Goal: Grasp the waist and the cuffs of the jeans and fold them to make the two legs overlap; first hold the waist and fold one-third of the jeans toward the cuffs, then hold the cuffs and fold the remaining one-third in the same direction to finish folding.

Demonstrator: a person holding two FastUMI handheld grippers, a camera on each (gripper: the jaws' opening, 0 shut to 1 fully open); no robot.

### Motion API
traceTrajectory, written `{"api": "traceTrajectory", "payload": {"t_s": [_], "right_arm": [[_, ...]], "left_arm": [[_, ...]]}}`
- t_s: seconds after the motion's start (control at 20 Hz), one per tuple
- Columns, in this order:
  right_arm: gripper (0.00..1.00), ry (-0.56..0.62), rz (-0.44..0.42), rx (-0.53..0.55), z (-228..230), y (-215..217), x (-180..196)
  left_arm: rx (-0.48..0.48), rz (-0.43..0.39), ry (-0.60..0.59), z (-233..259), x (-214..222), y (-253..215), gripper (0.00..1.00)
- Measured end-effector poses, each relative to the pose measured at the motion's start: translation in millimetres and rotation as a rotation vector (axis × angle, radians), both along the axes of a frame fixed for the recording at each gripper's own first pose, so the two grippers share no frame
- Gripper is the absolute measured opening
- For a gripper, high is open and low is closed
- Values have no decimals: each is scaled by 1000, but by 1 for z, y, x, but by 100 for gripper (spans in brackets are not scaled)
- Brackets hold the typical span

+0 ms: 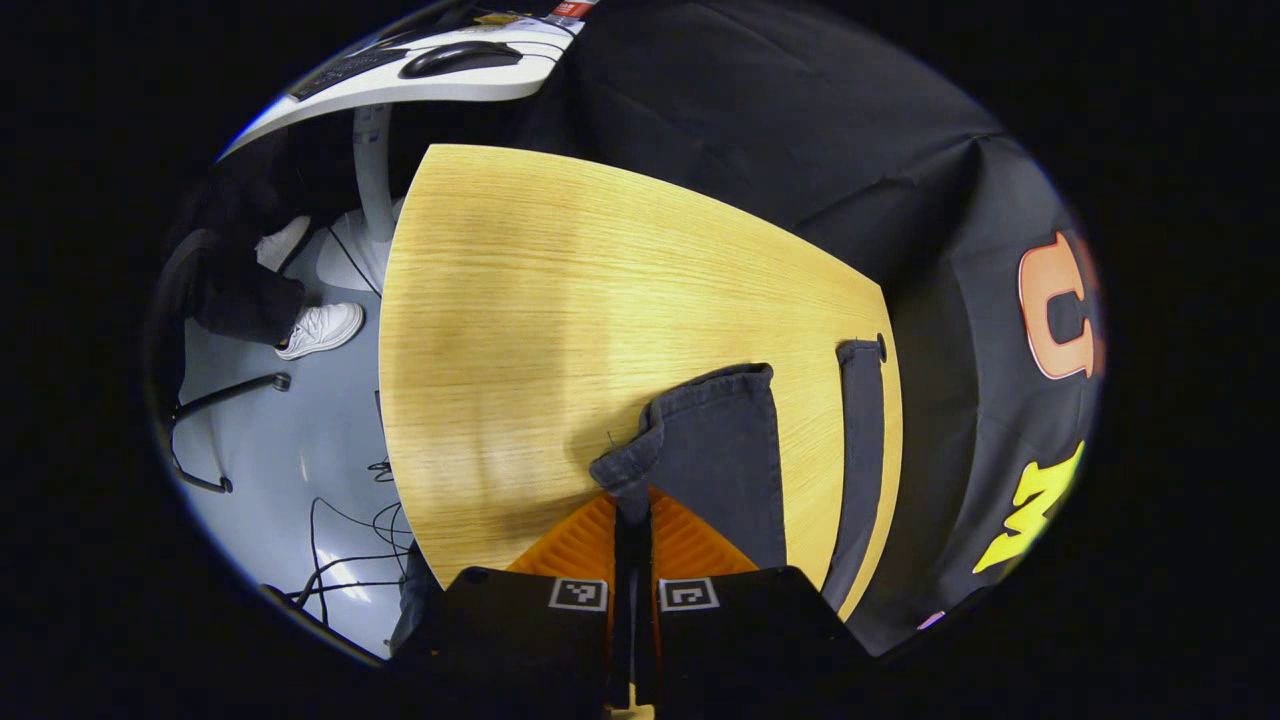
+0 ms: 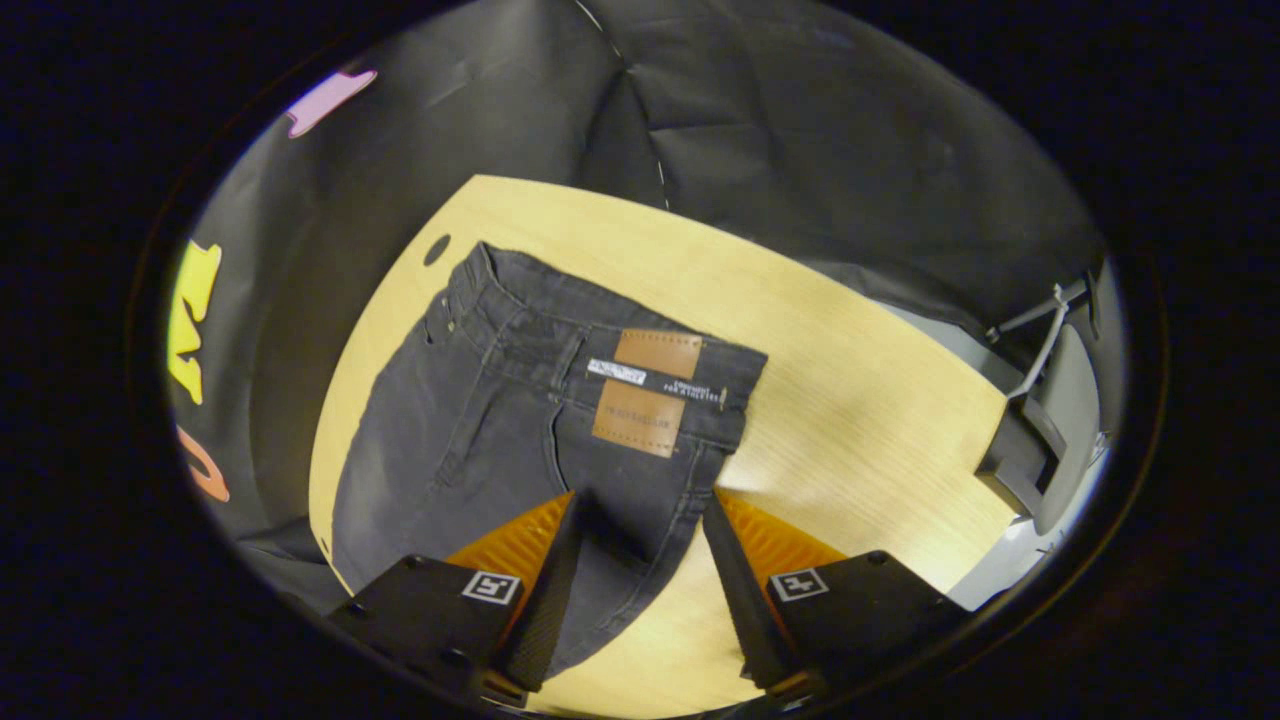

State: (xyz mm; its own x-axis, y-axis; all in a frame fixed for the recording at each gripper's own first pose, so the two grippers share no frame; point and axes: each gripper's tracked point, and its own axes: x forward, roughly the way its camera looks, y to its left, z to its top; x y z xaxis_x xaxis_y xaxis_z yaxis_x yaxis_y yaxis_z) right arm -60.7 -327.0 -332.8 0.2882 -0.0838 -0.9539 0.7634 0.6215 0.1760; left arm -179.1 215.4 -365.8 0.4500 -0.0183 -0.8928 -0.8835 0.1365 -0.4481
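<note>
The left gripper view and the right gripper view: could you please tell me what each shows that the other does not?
The left gripper view has the left gripper shut on a cuff, plus a white shoe on the floor. The right gripper view has the open right gripper over the waist with its leather patch. Both share the jeans on the wooden table.

One pair of jeans (image 2: 480, 420) lies on one wooden worktop (image 1: 560, 300), its two leg ends (image 1: 715, 440) near the worktop's far corner in the left gripper view. Two leather patches (image 2: 657, 353) sit at the waist. One white desk (image 1: 400, 80) carries one mouse (image 1: 455, 57) and one keyboard (image 1: 345, 72). One white shoe (image 1: 322, 328) stands on the floor.
</note>
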Motion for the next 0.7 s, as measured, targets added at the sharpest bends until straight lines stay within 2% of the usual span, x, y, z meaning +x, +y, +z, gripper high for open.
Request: {"api": "traceTrajectory", "payload": {"t_s": [0.1,0.15,0.2,0.25,0.4,0.55,0.6,0.7], "right_arm": [[34,1,-41,17,5,-4,-4],[6,-7,-79,38,-1,-2,1],[2,-14,-90,49,0,-2,1],[5,-19,-86,52,0,-3,-1],[5,-52,-83,52,10,-3,2],[5,-121,-88,75,41,2,12],[2,-145,-88,86,54,5,19],[5,-205,-97,112,73,11,40]], "left_arm": [[5,-7,10,-2,0,1,5],[6,-11,16,-2,0,1,5],[6,-15,22,-1,1,0,5],[8,-19,27,-1,1,0,4],[-7,-4,56,-1,2,1,4],[-25,34,41,13,17,5,3],[-28,50,27,21,25,8,3],[-41,84,-6,40,46,14,3]]}}
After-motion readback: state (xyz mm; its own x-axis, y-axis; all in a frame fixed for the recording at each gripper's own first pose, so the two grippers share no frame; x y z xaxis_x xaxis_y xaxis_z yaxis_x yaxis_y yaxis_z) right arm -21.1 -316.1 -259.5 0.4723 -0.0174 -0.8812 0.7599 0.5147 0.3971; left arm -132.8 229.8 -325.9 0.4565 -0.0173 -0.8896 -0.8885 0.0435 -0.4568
